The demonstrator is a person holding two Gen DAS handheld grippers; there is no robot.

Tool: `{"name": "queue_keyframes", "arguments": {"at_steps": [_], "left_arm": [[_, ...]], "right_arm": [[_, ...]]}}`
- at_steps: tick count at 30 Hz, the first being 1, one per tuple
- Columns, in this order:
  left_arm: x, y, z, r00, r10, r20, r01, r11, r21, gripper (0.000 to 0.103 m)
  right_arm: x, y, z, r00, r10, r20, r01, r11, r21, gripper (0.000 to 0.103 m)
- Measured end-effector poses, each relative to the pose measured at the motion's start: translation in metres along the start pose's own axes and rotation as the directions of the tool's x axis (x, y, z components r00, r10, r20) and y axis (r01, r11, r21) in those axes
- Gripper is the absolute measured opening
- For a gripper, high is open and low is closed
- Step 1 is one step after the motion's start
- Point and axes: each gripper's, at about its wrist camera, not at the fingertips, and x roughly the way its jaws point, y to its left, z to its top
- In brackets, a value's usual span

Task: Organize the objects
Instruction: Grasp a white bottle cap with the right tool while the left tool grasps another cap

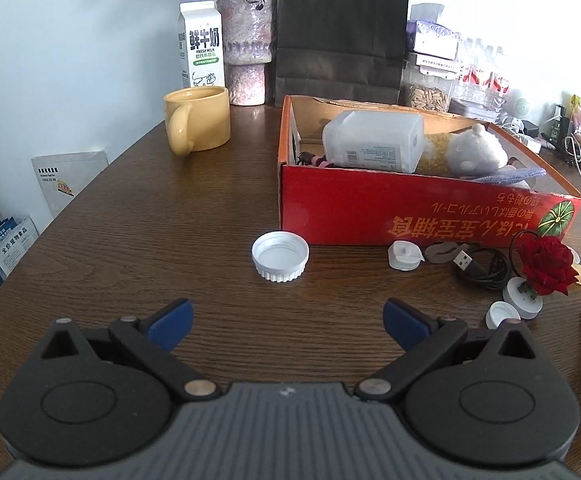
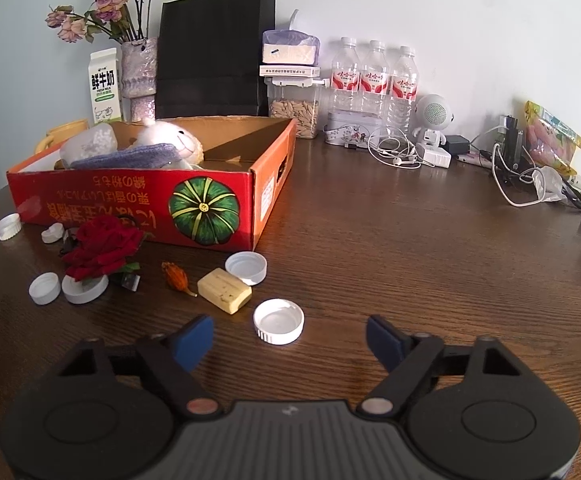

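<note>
We log the box (image 2: 138,200) at ten o'clock on the table (image 2: 390,260); bag (image 2: 214,52) behind it, bottles (image 2: 372,80) at one. Before the box: cap (image 2: 278,321), soap (image 2: 224,290) at its ten, rose (image 2: 102,248) farther left.

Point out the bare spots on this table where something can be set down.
Free: the wood to the right of the red box, short of the water bottles and earphones; also between the yellow mug and the box. Crowded: the strip before the box, with caps, red rose and soap.
</note>
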Motion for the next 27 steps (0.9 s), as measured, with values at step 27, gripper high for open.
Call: {"name": "queue_keyframes", "arguments": {"at_steps": [27], "left_arm": [[0.066, 0.01, 0.031, 0.997, 0.076, -0.027, -0.078, 0.996, -0.04, 0.1]], "right_arm": [[-0.001, 0.022, 0.011, 0.995, 0.051, 0.089, -0.054, 0.998, 0.039, 0.027]]}}
